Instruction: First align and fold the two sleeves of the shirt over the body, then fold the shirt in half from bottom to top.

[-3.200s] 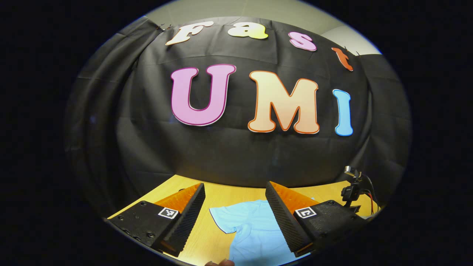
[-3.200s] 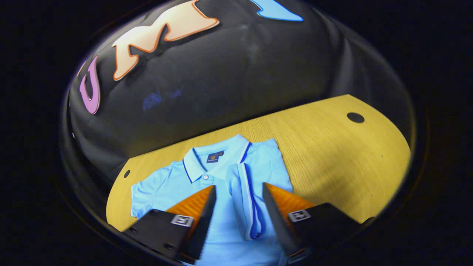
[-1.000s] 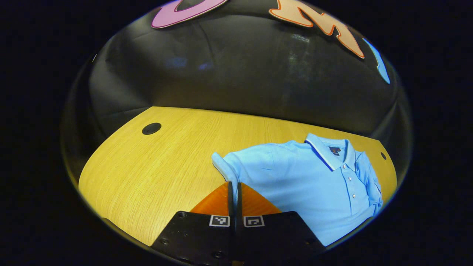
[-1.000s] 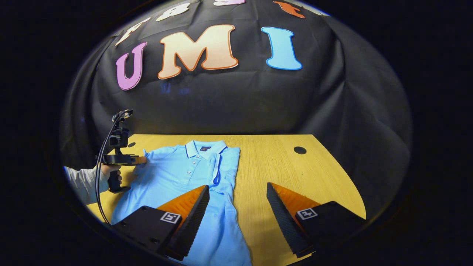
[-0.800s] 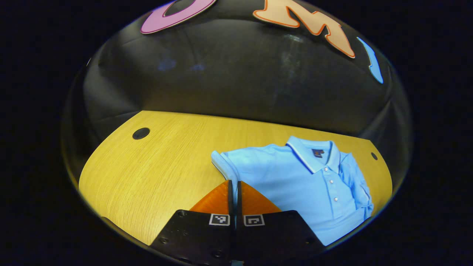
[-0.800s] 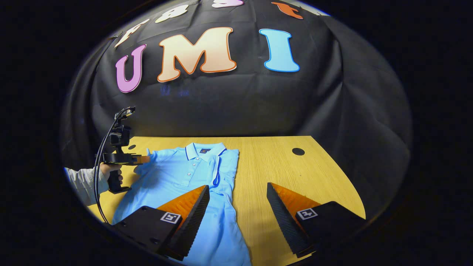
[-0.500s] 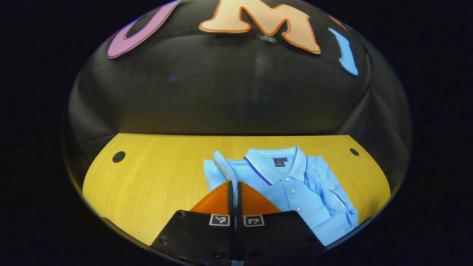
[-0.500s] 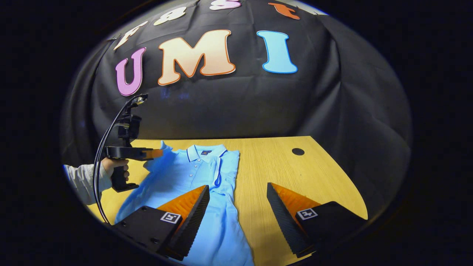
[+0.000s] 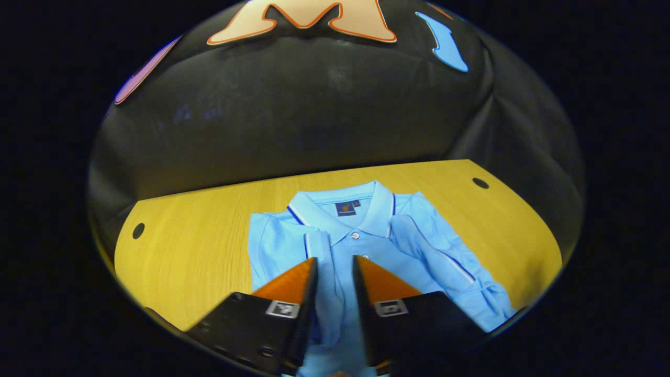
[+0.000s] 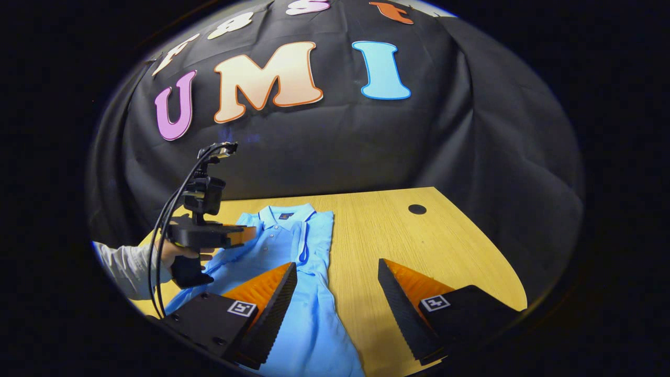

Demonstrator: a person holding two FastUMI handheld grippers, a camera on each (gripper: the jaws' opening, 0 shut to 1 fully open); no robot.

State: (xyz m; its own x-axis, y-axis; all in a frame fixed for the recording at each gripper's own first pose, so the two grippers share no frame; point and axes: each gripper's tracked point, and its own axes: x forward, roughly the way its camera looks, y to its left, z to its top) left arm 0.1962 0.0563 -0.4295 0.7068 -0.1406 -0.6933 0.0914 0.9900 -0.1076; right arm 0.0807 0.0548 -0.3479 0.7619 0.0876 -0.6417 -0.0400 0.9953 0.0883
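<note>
Black cloth hangs behind a yellow wood-grain table (image 9: 199, 235) with small dark round holes near its far corners, and on it lies a light blue short-sleeved polo shirt (image 9: 377, 246) with a dark-trimmed collar, front up, collar toward the far side. Its right sleeve (image 9: 445, 259) lies folded over the body; its left sleeve (image 9: 319, 251) lies over the chest between the jaws of the left gripper (image 9: 334, 267), which stand slightly apart, so the sleeve looks released rather than pinched. The right gripper (image 10: 335, 277) hovers near the shirt's lower right part, jaws wide apart and holding nothing. In the right gripper view a hand (image 10: 175, 254) in a pale sleeve carries the left gripper above the shirt. Soft, light knit like this should drape and crease readily and may slide on smooth wood; for the bottom-to-top fold, the hem corners seem the best hold. A small dark label (image 9: 345, 208) sits inside the collar, too small to read.
</note>
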